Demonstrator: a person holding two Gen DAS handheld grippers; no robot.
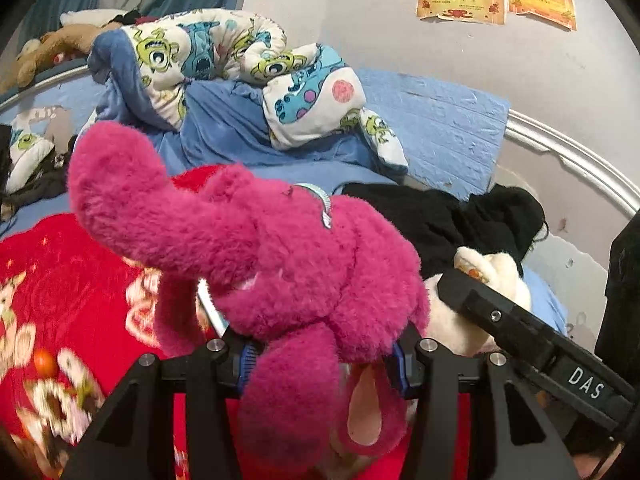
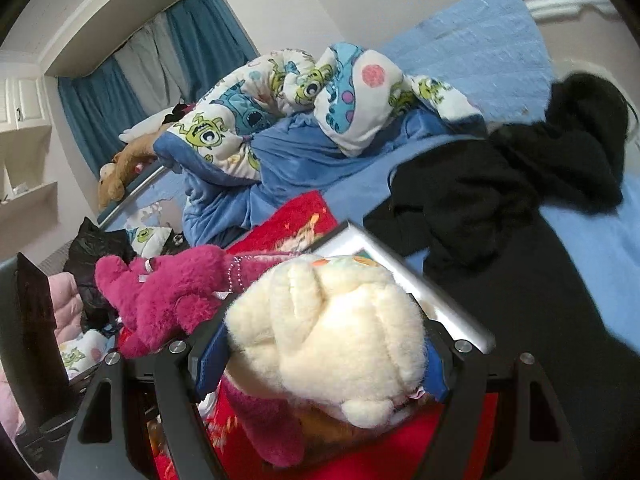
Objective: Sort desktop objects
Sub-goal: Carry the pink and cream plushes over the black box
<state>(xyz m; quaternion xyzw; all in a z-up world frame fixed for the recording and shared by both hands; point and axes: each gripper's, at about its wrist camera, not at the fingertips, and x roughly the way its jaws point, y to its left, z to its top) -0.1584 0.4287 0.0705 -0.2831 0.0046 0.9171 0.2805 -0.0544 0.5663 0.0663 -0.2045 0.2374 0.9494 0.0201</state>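
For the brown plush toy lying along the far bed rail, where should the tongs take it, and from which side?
Grip the brown plush toy across its narrow middle, coming from above on the bed side. It lies stretched along the rail, so its length gives little to close on, while the body's width should fit between the tongs.

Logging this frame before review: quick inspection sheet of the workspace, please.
Surface: bed with blue sheet; red blanket in the foreground.
Job's things: pink plush toy and cream plush toy, both lifted.
Clutter: cartoon-print quilt, black clothing, brown plush, silver-framed picture.
Grippers: left gripper shut on the pink plush toy; right gripper shut on the cream plush toy.
Cables: nothing seen.
Surroundings: certificates on the wall, teal curtains, white shelves.
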